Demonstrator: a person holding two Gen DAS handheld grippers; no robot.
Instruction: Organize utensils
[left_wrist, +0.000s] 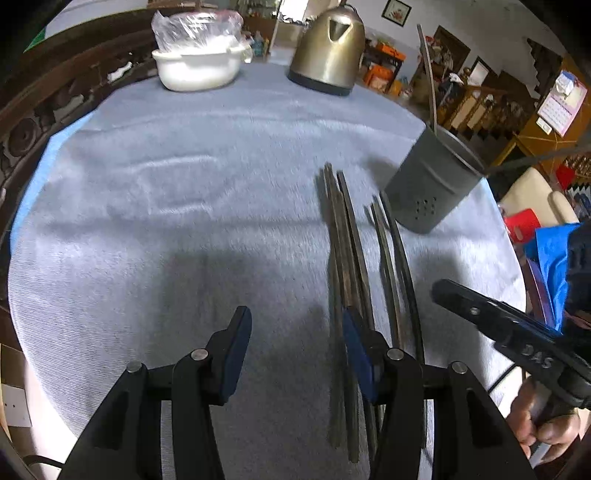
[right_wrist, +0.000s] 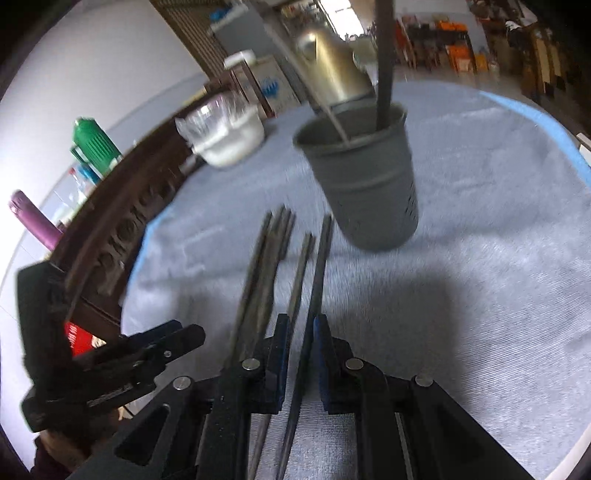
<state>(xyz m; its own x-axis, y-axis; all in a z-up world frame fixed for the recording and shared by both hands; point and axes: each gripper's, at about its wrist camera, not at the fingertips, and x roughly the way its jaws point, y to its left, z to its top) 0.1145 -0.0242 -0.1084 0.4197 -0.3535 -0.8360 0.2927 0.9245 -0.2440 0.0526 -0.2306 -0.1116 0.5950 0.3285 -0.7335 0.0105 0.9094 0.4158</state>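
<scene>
Dark slender chopsticks (left_wrist: 347, 258) on the grey-clothed desk (left_wrist: 184, 184).
Left hand-held gripper (left_wrist: 295, 354) hovers low, spread apart; right hand-held gripper (right_wrist: 299, 354) straddles one, not visibly clamped; grey perforated cup (right_wrist: 365, 184) ahead.

Both cameras ride low over the cloth-covered table (left_wrist: 184, 192), each looking forward along its own gripper's fingers. The left wrist view sits close above the near edge, facing the far side where the kettle (left_wrist: 327, 48) and white bowl (left_wrist: 197, 68) stand. The right wrist view looks from the right, tilted, nearer the grey utensil holder (right_wrist: 364, 181). Both share the chopsticks (left_wrist: 347, 251), the holder, kettle and bowl, and each catches the other gripper at its edge.
</scene>
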